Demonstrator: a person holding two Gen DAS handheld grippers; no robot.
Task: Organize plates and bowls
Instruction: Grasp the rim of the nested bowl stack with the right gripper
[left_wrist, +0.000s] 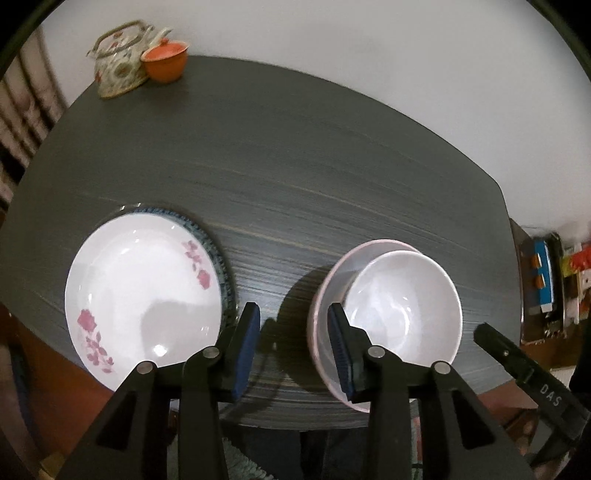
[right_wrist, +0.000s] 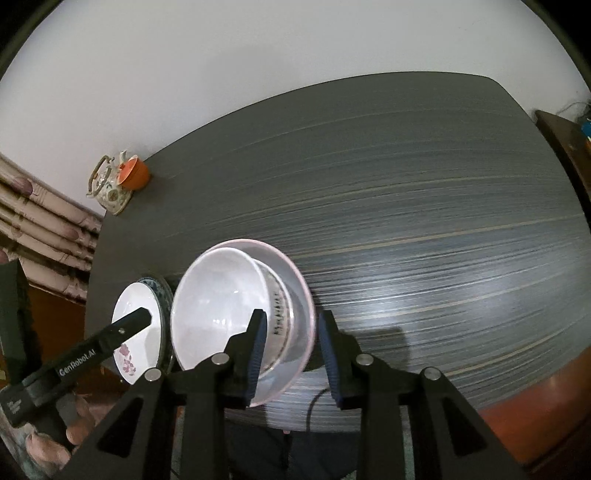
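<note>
White bowl (right_wrist: 221, 306) beside "GenRobot.AI" left tongs (right_wrist: 136, 319)

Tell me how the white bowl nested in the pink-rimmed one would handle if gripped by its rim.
The white bowl looks glossy, so probably slippery between pads. It sits tilted in the pink-rimmed bowl, so it may rock or slide. It looks ceramic, likely rigid and breakable.

In the lower middle of the frame the right gripper (right_wrist: 290, 354) has its jaws apart around the near rim of the pink-rimmed bowl (right_wrist: 301, 291). A white bowl (right_wrist: 218, 302) sits inside it. At lower left, the left gripper (right_wrist: 136, 317) is over the flowered plate (right_wrist: 129, 354). A teapot (right_wrist: 107, 188) and an orange cup (right_wrist: 135, 173) stand at the table (right_wrist: 424, 221) corner, upper left.
</note>
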